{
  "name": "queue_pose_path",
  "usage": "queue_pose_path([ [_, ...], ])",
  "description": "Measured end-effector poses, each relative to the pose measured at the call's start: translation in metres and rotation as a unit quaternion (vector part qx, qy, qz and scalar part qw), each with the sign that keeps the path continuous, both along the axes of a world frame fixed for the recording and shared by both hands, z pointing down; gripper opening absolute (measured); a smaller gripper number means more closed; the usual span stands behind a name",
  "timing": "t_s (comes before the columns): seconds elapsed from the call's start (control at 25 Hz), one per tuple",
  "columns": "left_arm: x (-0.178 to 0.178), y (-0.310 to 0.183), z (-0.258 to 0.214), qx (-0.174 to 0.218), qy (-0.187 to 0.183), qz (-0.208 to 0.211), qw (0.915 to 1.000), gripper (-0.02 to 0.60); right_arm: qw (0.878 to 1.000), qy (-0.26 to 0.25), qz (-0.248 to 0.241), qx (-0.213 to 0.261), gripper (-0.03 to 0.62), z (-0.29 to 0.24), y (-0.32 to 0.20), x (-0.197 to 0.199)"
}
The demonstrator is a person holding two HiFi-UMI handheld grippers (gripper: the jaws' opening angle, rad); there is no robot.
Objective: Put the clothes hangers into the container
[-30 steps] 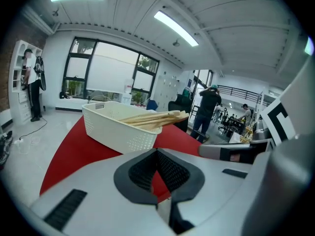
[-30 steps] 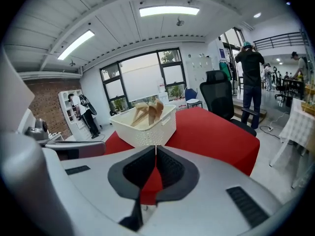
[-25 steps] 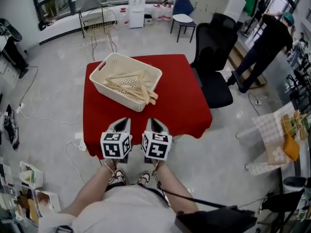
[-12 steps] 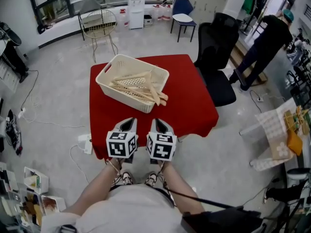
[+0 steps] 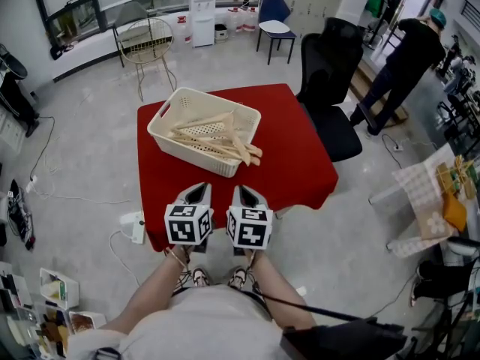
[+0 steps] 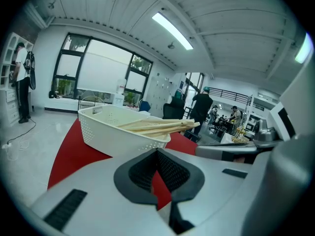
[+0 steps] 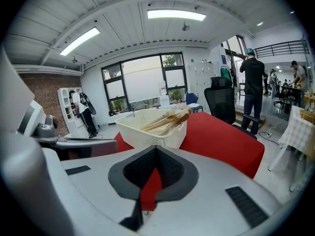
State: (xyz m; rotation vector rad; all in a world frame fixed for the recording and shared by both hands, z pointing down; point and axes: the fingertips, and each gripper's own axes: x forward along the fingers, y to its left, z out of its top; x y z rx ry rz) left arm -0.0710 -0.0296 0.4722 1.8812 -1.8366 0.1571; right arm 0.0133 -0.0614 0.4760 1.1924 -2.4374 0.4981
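The wooden clothes hangers (image 5: 214,136) lie in a loose pile inside the white perforated container (image 5: 187,157). Their ends poke out over its rim at the corner nearest the black office chair (image 5: 330,88). They overlap so much that their number is hard to make out. In the left gripper view the hangers (image 6: 162,127) rest across the top edge of the container (image 6: 106,134). The right gripper view shows the same bundle (image 7: 167,120) in the container (image 7: 147,134) from the other side.

The container sits on the far left part of the red-covered table (image 5: 292,156), turned at an angle to the table's edges.

The left gripper (image 5: 196,191) and the right gripper (image 5: 247,192) hover side by side over the table's near edge, well apart from the container. Both point toward it. Each is closed with nothing between its jaws: the left gripper's (image 6: 157,154) pads meet at the tips, and so do the right gripper's (image 7: 156,149), with only red cloth showing through the gap behind them.

Beyond the table stand a wire chair (image 5: 150,40) and, to the right, a person (image 5: 409,51) in dark clothing.
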Motion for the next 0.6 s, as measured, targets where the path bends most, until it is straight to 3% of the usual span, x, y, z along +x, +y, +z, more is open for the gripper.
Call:
queue_pose_path([
  [0.6, -0.019, -0.005, -0.008, 0.009, -0.003, -0.013, 0.9999, 0.0, 1.0, 0.004, 0.008, 0.014, 0.015, -0.007, -0.009, -0.009],
])
